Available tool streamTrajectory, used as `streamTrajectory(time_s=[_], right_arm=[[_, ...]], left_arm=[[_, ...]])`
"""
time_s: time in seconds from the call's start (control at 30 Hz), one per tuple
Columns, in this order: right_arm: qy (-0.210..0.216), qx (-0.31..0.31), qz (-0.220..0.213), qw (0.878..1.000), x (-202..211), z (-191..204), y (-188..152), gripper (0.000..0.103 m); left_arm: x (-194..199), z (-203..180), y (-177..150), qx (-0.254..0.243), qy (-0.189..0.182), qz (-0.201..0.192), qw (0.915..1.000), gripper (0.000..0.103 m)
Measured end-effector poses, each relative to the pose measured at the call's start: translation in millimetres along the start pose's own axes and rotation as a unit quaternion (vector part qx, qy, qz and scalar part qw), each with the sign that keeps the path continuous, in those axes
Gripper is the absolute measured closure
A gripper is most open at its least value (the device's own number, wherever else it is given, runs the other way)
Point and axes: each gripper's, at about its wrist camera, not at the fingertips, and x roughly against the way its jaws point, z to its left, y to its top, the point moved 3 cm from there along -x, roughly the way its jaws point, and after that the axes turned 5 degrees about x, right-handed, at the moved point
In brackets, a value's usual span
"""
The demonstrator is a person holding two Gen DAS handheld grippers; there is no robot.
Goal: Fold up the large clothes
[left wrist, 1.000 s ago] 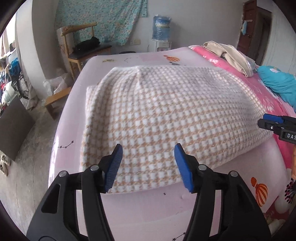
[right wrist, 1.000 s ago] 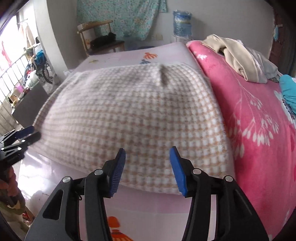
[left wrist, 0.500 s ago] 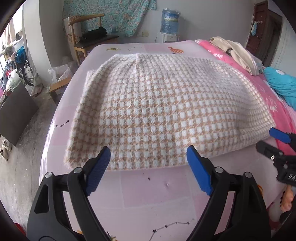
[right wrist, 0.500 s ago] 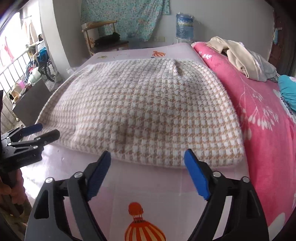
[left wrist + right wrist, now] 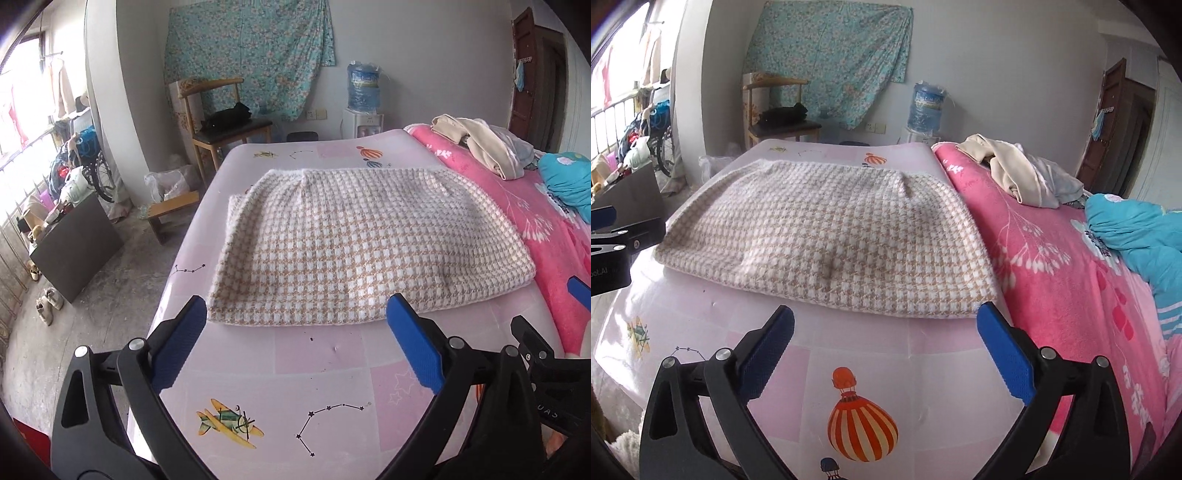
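A folded tan-and-white houndstooth garment (image 5: 354, 243) (image 5: 831, 236) lies flat on the pale pink bed sheet (image 5: 314, 373) (image 5: 849, 347). My left gripper (image 5: 295, 314) hangs back from its near edge, jaws still opening wide, nothing between the blue pads. My right gripper (image 5: 886, 321) stands just short of the garment's near right corner, jaws also opening wide and empty. The right gripper's tip shows at the right edge of the left wrist view (image 5: 554, 321). The left gripper's tip shows at the left edge of the right wrist view (image 5: 613, 229).
A pink floral blanket (image 5: 1071, 280) covers the bed's right side, with a beige clothes heap (image 5: 1015, 173) and a turquoise cloth (image 5: 1134, 232) on it. A wooden chair (image 5: 221, 129), a water dispenser (image 5: 364, 96) and floor clutter (image 5: 66, 184) lie beyond the bed.
Both grippers have let go of the garment's near edge, opened wide and pulled back and up. The garment now lies flat, further from both cameras.
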Motion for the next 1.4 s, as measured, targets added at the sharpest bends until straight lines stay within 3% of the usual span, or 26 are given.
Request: streamTrajectory(time_s=[0.2, 0.3, 0.77, 1.4], right_arm=[[0.029, -0.038, 0.028, 0.998, -4.2, -4.2, -4.0, 0.006], [0.043, -0.055, 0.039, 0.997, -8.0, -6.4, -5.2, 0.006], [0.030, -0.053, 0.066, 0.996, -17.2, -1.4, -5.9, 0.006], [0.042, -0.071, 0.076, 0.994, -22.3, -12.6, -5.1, 0.006]], left_arm=[[-6.6, -9.8, -7.0, -0.029, 0.018, 0.023, 0.9992, 0.009], [-11.9, -10.6, -10.3, -0.020, 0.033, 0.035, 0.9986, 0.009], [-26.9, -10.4, -15.1, 0.010, 0.023, 0.078, 0.9967, 0.009], [-30.1, -11.7, -14.1, 0.025, 0.033, 0.095, 0.9946, 0.009]])
